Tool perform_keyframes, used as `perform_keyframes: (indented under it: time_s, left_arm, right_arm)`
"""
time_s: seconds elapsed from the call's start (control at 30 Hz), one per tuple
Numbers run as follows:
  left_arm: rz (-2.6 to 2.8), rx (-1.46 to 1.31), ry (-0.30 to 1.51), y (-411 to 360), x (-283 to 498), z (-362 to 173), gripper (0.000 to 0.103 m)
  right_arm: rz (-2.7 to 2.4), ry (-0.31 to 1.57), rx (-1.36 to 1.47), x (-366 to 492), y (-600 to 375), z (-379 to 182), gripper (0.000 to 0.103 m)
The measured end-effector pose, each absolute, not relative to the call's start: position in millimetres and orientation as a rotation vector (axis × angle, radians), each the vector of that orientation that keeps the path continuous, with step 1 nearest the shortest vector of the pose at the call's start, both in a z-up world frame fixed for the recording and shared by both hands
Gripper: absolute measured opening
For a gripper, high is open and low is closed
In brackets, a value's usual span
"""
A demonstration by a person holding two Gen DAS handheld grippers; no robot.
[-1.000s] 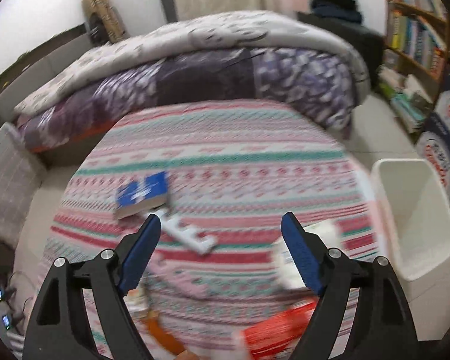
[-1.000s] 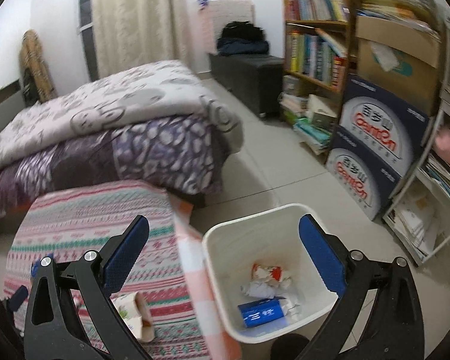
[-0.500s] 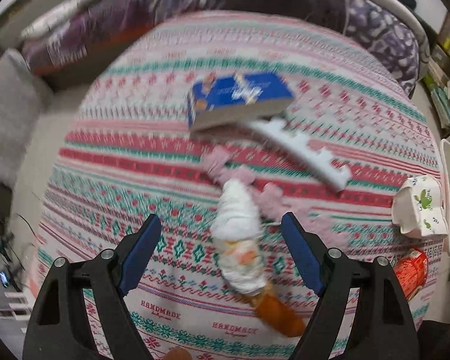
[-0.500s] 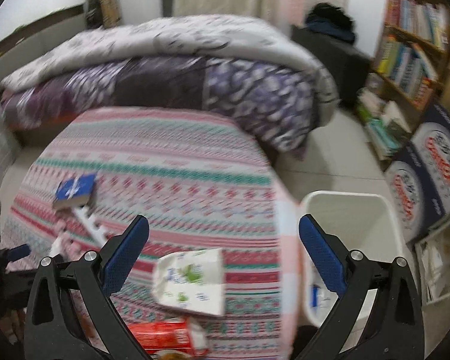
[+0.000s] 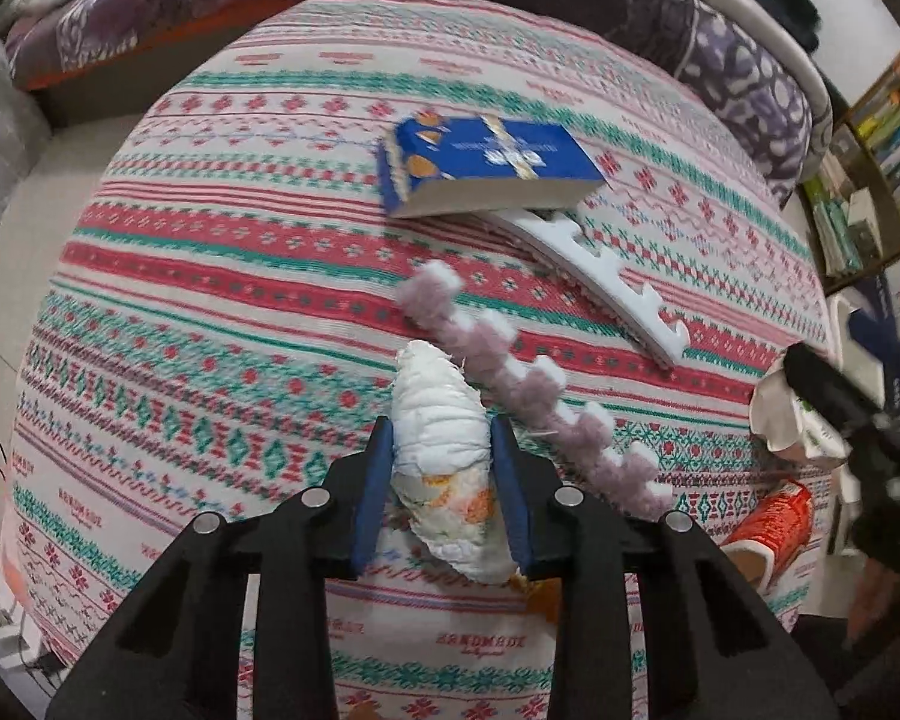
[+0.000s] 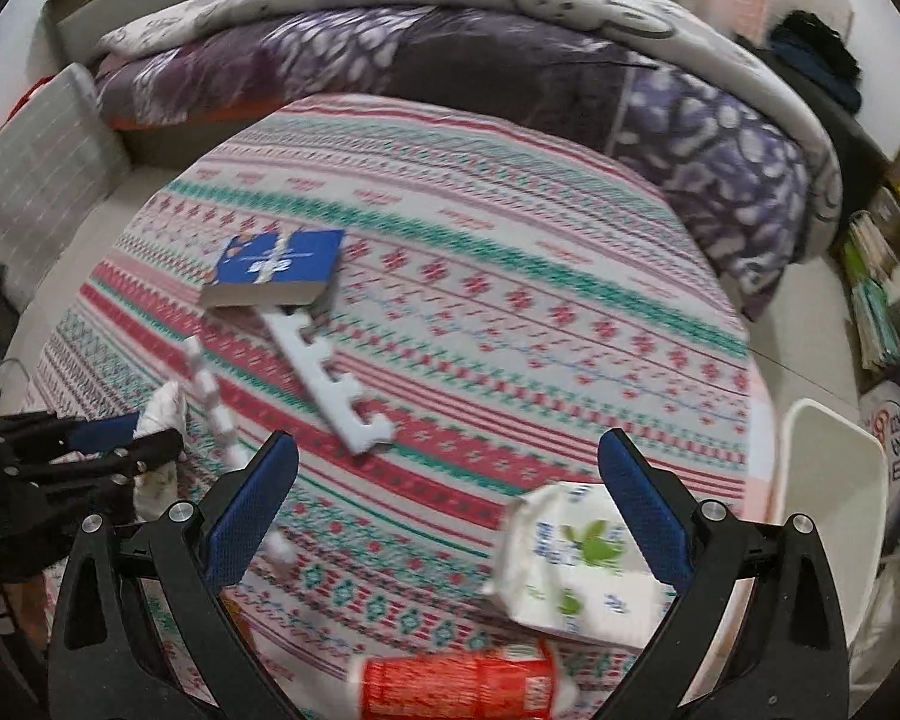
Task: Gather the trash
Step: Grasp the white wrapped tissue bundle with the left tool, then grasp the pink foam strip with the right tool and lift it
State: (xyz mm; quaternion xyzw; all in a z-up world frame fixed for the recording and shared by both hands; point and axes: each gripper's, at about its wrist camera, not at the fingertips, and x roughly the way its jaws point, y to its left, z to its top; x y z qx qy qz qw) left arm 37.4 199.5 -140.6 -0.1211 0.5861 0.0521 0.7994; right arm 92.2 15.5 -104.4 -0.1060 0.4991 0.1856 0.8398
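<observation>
My left gripper (image 5: 442,450) is shut on a crumpled white wrapper with orange print (image 5: 444,468) that lies on the patterned cloth of the table (image 5: 222,276). From the right wrist view the left gripper (image 6: 114,438) shows at the left edge, holding that wrapper (image 6: 163,408). My right gripper (image 6: 447,492) is open and empty, above a white tissue pack with green leaves (image 6: 576,558) and a red packet (image 6: 456,684). Both also show in the left wrist view, the pack (image 5: 792,420) and the red packet (image 5: 774,522).
A blue book (image 5: 486,165) lies on a white toothed foam strip (image 5: 606,282); a purple toothed strip (image 5: 528,390) lies beside the wrapper. A white bin (image 6: 828,516) stands at the table's right. A bed with purple bedding (image 6: 510,54) is behind; bookshelves (image 5: 870,138) are at the right.
My left gripper dropped to the table and closed on the white wrapper. My right gripper swung left from the bin and now hangs over the tissue pack.
</observation>
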Motion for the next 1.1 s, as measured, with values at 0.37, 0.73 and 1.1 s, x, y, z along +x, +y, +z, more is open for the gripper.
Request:
perform_keyframes:
  time_s: [0.37, 0.73, 1.1]
  left_arm:
    - [0.226, -0.287, 1.165, 243, 25, -115, 0.033]
    - [0.253, -0.284, 1.146, 251, 21, -112, 0.033]
    - [0.287, -0.238, 1.028, 236, 23, -92, 0.033]
  right_arm:
    - [0.527, 1.102, -0.308, 80, 72, -131, 0.087]
    - [0.578, 1.176, -0.423, 63, 109, -161, 0.027]
    - [0.502, 1.053, -0.245, 73, 82, -114, 0.025]
